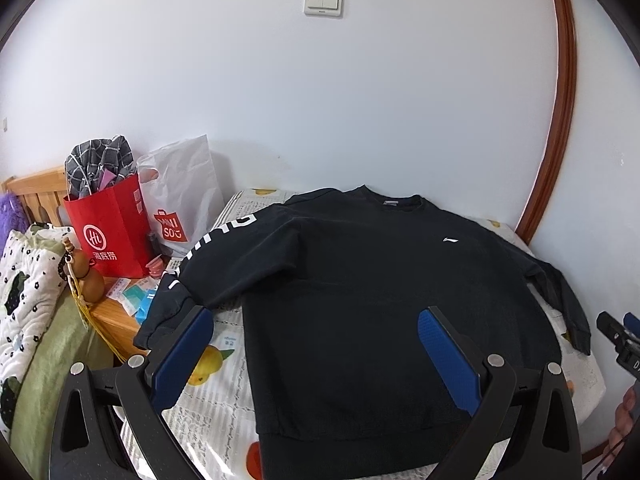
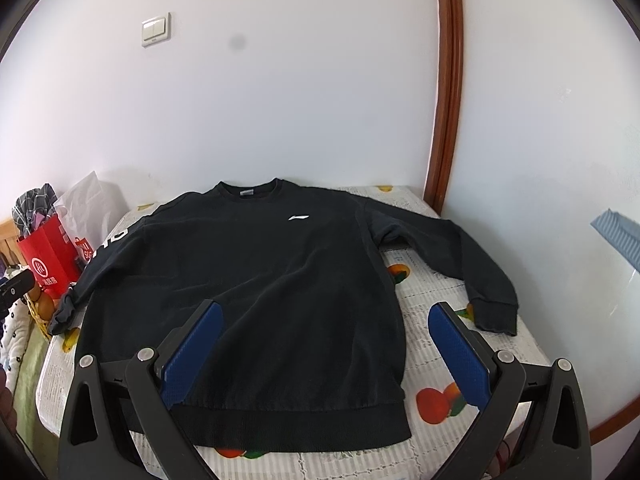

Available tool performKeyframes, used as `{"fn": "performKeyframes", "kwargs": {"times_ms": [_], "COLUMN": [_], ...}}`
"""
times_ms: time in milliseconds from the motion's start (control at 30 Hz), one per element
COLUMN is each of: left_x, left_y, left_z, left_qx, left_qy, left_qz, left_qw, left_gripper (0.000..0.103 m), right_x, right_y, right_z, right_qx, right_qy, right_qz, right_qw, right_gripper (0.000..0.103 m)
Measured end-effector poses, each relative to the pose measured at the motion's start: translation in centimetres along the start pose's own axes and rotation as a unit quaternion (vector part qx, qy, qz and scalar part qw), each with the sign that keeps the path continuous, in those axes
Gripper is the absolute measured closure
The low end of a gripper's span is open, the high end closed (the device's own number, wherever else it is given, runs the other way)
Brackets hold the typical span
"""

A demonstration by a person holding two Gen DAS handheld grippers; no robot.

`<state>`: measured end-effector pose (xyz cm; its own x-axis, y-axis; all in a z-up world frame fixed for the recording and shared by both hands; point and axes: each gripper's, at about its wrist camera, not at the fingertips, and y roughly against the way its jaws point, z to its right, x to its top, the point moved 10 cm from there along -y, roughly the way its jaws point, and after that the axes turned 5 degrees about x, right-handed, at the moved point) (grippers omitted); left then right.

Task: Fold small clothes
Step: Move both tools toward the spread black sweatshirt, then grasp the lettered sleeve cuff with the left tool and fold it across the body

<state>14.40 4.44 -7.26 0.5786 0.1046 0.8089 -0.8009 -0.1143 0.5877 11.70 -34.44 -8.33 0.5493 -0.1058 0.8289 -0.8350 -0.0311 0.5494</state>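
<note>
A black sweatshirt [image 1: 360, 280] lies flat, front up, on a small table covered with a fruit-print cloth [image 1: 224, 412]. Its collar is at the far side by the wall and both sleeves are spread out. The left sleeve with white letters [image 1: 188, 264] hangs over the table's left edge. My left gripper [image 1: 316, 324] is open and empty above the sweatshirt's lower left part. In the right wrist view the sweatshirt [image 2: 256, 288] fills the table; its right sleeve [image 2: 460, 264] lies on the cloth. My right gripper [image 2: 324, 320] is open and empty above the lower right hem.
A red paper bag [image 1: 112, 232] with checked cloth in it and a white plastic bag [image 1: 180, 200] stand left of the table on a wooden stand. A quilt [image 1: 24, 292] lies at far left. A white wall and a brown door frame [image 1: 560, 120] are behind.
</note>
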Motion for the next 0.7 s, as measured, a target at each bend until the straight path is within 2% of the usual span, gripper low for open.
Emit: {"fn": "performKeyframes", "kwargs": {"times_ms": [133, 300, 433, 533, 700], "left_x": [-0.4, -1.3, -2.6, -3.6, -4.9], "left_y": [-2.8, -6.7, -10.0, -11.9, -15.0], "left_z": [-1.3, -2.8, -5.2, -7.2, -11.3], "left_qx": [0.014, 0.027, 0.069, 0.089, 0.13], "left_qy": [0.004, 0.0, 0.001, 0.007, 0.017], "left_qz": [-0.025, -0.05, -0.073, -0.092, -0.116], "left_qw": [0.9996, 0.9984, 0.995, 0.9918, 0.9845], "left_gripper": [0.0, 0.001, 0.001, 0.002, 0.006], "right_x": [0.3, 0.6, 0.3, -0.8, -2.5], "right_y": [-2.1, -5.1, -8.2, -11.4, -14.9], "right_z": [0.1, -0.5, -1.2, -1.8, -2.5], "right_qx": [-0.004, 0.012, 0.017, 0.026, 0.028], "right_qy": [0.006, 0.014, 0.029, 0.04, 0.046], "right_qz": [-0.008, -0.019, -0.036, -0.066, -0.089], "right_qw": [1.0, 1.0, 0.999, 0.997, 0.995], "right_gripper": [0.001, 0.001, 0.001, 0.002, 0.004]}}
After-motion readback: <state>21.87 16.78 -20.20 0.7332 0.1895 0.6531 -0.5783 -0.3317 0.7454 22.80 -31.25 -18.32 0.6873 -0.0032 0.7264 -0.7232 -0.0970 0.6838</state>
